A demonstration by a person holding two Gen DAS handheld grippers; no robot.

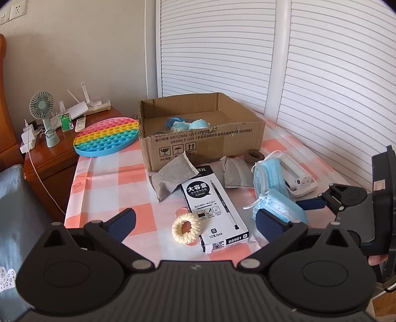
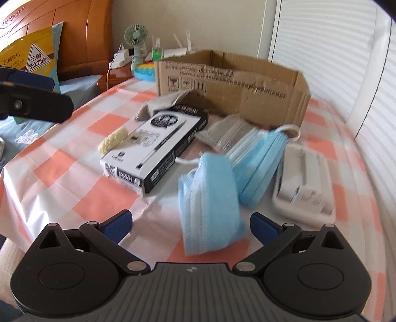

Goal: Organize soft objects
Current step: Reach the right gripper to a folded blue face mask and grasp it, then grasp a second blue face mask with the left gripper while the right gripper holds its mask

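A plain pale wall [image 1: 74, 49] with a white socket [image 1: 17, 11] near its top corner meets white louvered doors [image 1: 247, 49] that fill the right side, lit by soft daylight. A glossy wooden nightstand [image 1: 49, 158] stands against the wall beside a carved wooden headboard [image 2: 74, 32], and an orange-and-white checked cloth [image 1: 104, 188] covers the table in front

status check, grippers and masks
Left gripper open, empty. Right gripper open over near face mask. Cardboard box behind; pen box alongside.
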